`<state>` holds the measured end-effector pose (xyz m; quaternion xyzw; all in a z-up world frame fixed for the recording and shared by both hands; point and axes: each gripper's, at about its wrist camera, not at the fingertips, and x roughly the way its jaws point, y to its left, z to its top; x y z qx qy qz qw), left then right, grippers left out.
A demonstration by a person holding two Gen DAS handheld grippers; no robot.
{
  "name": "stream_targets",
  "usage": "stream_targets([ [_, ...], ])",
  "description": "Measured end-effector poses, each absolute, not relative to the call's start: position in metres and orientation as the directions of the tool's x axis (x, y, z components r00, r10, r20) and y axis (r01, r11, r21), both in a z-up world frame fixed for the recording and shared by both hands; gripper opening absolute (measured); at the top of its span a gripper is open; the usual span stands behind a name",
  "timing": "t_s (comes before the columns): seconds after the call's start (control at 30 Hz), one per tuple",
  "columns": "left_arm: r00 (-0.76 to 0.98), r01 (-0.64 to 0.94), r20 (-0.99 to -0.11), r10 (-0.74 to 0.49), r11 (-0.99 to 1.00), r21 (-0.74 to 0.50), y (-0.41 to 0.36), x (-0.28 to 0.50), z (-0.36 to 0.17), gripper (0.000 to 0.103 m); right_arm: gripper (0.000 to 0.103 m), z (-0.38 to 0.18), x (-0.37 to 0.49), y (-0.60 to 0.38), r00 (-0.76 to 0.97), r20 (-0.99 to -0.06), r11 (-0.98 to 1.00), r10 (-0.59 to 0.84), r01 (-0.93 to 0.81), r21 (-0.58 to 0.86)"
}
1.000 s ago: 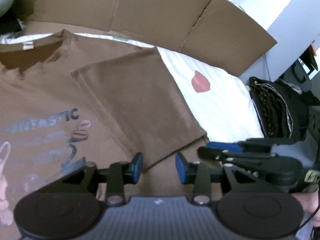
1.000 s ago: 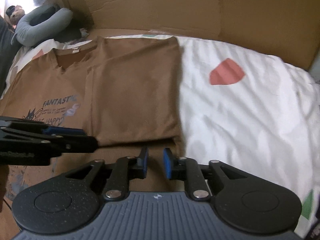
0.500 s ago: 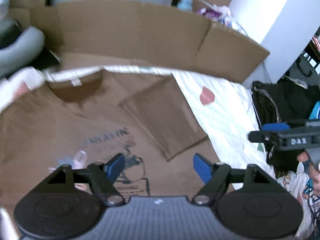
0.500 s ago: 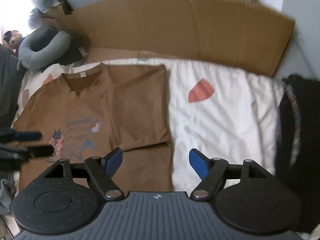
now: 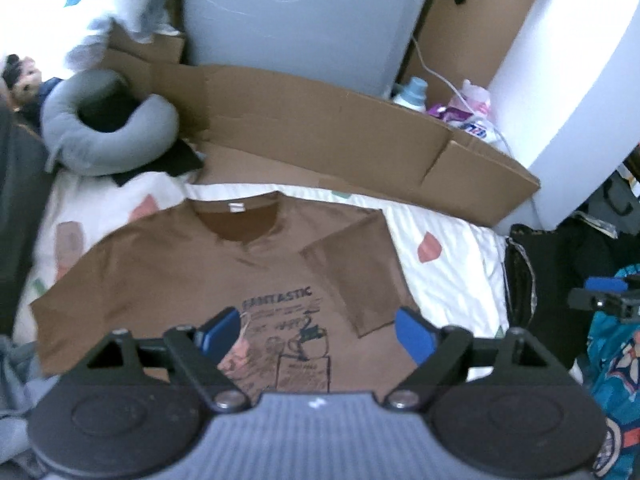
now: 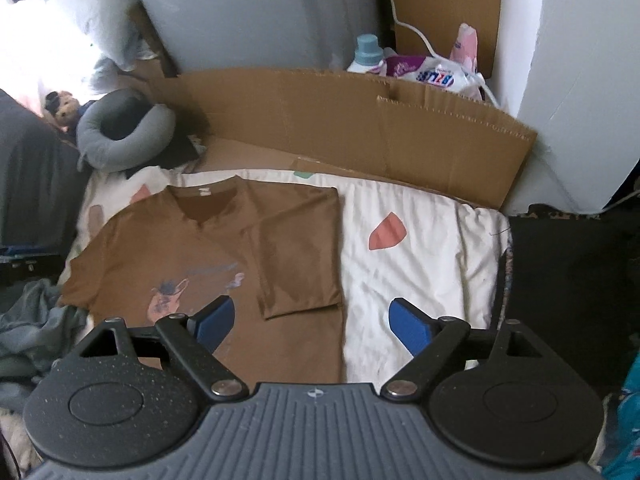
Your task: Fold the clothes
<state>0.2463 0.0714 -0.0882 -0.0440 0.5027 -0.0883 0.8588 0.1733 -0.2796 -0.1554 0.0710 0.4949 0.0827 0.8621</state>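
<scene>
T-shirt (image 6: pixel 168 248) lies flat, print up, on the white sheet (image 6: pixel 420 248), its sleeve at 3 o'clock folded inward, while I hold my left gripper (image 5: pixel 318 334) and right gripper (image 6: pixel 310 320) above it, spread wide and empty, clear of the cloth.

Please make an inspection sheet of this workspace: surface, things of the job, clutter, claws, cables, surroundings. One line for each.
Surface: white sheet with coloured patches, wrinkled.
Job's things: brown T-shirt lies flat, print up; its right side is folded in over the body, the other sleeve is spread out.
Clutter: grey neck pillow; flat cardboard at the far edge; grey cloth heaped at the left.
Claws: left claw open, empty; right claw open, empty; both above the shirt.
Cables: white cord behind the cardboard.
Surroundings: bottle and printed bag behind the cardboard; dark bag at the right.
</scene>
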Motion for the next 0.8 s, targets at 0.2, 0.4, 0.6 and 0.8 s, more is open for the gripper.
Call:
stream_targets([
  [0.2,0.528,0.089,-0.836,-0.148,0.989,-0.118,0.098,0.224,-0.032,0.088,0.095,-0.099,0.152,-0.284,0.51,-0.832,0.976,0.218,-0.1,0.195],
  [0.4,0.567,0.044,-0.821,-0.075,0.997,-0.06,0.13,0.201,0.024,0.089,0.095,-0.052,0.145,-0.276,0.533,-0.817,0.975,0.221,-0.126,0.181],
  [0.6,0.573,-0.019,-0.819,-0.017,0.999,-0.034,0.162,0.17,0.058,0.092,0.095,-0.003,0.145,-0.26,0.562,-0.795,0.973,0.226,-0.169,0.157],
  [0.8,0.557,-0.1,-0.831,0.012,0.994,-0.052,0.194,0.139,0.076,0.094,0.095,0.035,0.144,-0.242,0.575,-0.785,0.969,0.231,-0.208,0.133],
])
